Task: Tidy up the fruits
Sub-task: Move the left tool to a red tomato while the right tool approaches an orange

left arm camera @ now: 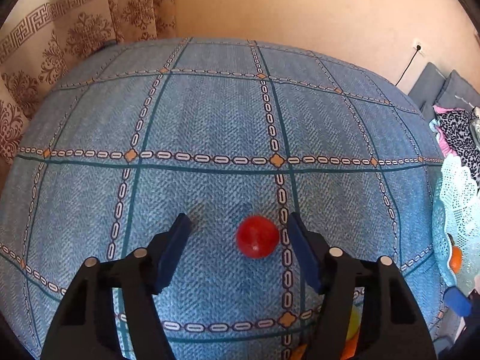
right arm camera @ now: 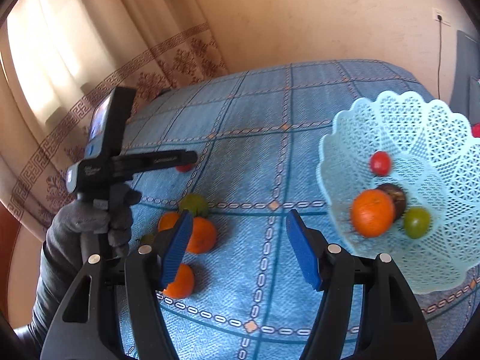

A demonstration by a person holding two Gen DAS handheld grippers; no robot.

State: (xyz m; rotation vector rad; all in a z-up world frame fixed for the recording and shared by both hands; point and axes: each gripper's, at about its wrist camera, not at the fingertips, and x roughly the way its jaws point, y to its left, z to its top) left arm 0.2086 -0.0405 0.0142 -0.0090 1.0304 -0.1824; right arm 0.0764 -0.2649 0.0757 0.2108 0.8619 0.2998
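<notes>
The left gripper (left arm camera: pixel 238 225) is seen nearest its camera, jaws partly apart around a small red tomato (left arm camera: pixel 257 237) that lies on the blue checked cloth (left arm camera: pixel 210 114); the tomato sits close to one pad, but no pad is seen pressing on it, so it is judged not yet gripped. The right gripper (right arm camera: pixel 238 222) is held partly open and empty above the cloth. In the pale blue lattice basket (right arm camera: pixel 426 126), an orange (right arm camera: pixel 372 213), a red tomato (right arm camera: pixel 380 163), a green fruit (right arm camera: pixel 417 222) and a dark fruit (right arm camera: pixel 396 193) are already gathered. Three loose oranges (right arm camera: pixel 202 235) and a green fruit (right arm camera: pixel 195 204) are left lying beside the right gripper's pad. The task is judged roughly half done.
</notes>
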